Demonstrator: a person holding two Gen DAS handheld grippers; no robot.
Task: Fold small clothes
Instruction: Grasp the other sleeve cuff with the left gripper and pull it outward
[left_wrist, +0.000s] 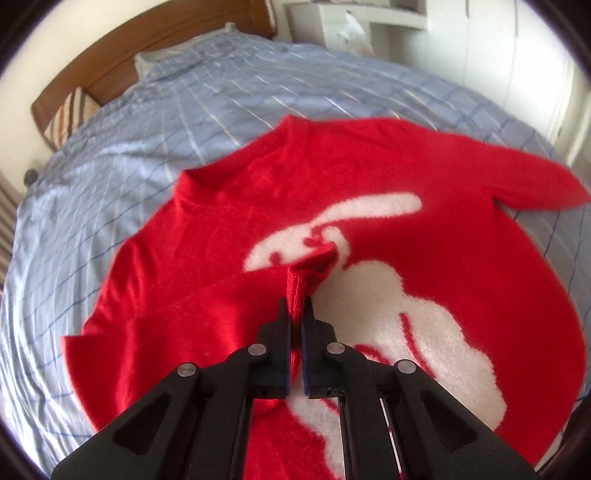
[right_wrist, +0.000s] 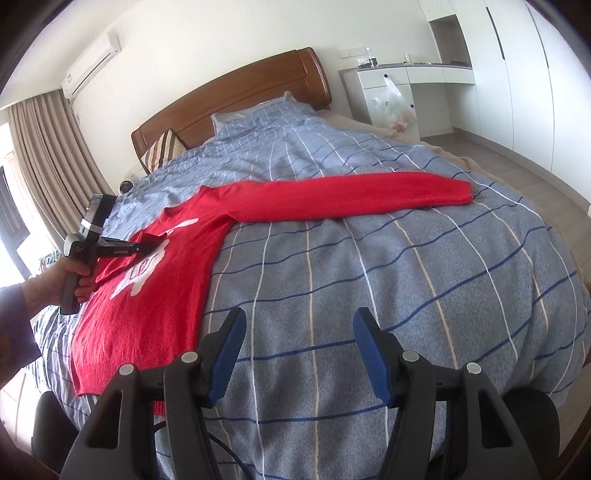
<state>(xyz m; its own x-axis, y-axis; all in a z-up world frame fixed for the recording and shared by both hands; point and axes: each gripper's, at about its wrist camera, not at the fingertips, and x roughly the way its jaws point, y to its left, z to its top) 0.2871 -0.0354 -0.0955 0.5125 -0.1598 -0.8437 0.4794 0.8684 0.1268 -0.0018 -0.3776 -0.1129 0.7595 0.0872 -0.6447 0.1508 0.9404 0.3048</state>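
My left gripper (left_wrist: 294, 314) pinches the sweater's (left_wrist: 221, 236) cuff (left_wrist: 295, 291); right gripper (right_wrist: 299, 332) is spread, w/ nothing inside. Cuff may slip, bc grip is thin.

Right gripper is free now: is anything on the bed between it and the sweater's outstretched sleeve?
Nothing visible. Between the open right gripper and the long red knitted sleeve lies only bare blue-grey checked bedding. The left gripper, shut on the other sleeve's cuff, is off to the side over the sweater's white rabbit front.

Home bedroom (bed (right_wrist: 369, 258), wardrobe (right_wrist: 517, 74))
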